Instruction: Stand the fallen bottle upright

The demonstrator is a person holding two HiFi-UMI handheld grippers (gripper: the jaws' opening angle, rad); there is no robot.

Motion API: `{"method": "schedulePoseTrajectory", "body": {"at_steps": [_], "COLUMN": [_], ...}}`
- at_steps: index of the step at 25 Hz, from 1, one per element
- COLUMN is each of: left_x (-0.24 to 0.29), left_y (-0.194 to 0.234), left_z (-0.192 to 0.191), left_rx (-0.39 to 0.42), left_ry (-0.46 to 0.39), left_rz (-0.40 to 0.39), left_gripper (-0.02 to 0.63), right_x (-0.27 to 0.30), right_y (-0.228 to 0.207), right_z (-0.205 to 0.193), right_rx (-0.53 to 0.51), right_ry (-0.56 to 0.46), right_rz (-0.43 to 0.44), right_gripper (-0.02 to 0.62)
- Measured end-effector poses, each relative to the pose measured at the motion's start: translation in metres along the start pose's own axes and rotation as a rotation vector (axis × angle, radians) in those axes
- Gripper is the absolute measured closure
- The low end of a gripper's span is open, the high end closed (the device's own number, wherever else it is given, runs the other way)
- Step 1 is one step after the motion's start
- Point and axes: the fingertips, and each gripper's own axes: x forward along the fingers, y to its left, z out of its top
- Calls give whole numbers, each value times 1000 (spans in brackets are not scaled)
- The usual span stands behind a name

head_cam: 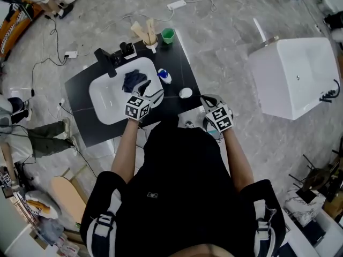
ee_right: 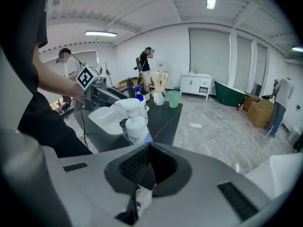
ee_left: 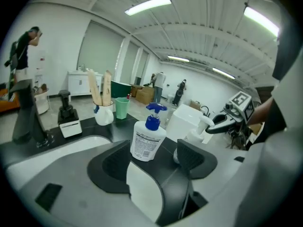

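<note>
Claws off the bottle, which stands upright on the surface.
Left claw (ee_left: 150, 163) has its jaws wide apart and empty. Just beyond them, framed in the gap but untouched, is a white plastic bottle with a blue pump head (ee_left: 147, 143), upright on the glossy black surface (ee_left: 118, 126) beside the white rounded basin (head_cam: 107, 98). Right claw (ee_right: 144, 162) has its jaws pressed together on nothing and faces an all-white pump bottle (ee_right: 134, 126), also upright. No bottle lies fallen in any view, so the task looks done. Handling, as judged: thin smooth plastic, slick, walls likely to give a little under squeeze. Fill level unreadable, so weight unknown; the pump makes it top-heavy. Best hold is across the labelled body at mid-height, below the shoulder, never by the pump head.
</note>
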Motion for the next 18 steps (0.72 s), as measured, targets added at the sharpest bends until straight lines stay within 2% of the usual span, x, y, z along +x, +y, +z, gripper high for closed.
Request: {"method": "schedulePoseTrajectory", "body": {"at_steps": [1,3,4,7,12,18], "left_x": [-8,-25,-33,-52,-68,-87], "left_y": [0,4,4,-13,-49,-84], "left_z": [0,-5,-9,-13,-25,-32], "left_rx": [-34,-65,-74,-98,-41,-74], "left_ry": [-23,-53,-59,-80,-63,-106], "left_rz": [33,130,172,199,228,260], "left_gripper": [321,519,584,591,591,591], "right_x": [-2,-6,-9,-19,-31,-49], "right_y": [2,4,6,12,18,27], "right_z": [0,-1,0,2,-10,-19], "right_rx": [-8,-26,-37,-71,-87,-107], "right_ry": [-3,-12,-17,-37,-51,-81], "right_rz": [11,26,34,56,84,83], "right_gripper": [535,535,535,535,535,535]}}
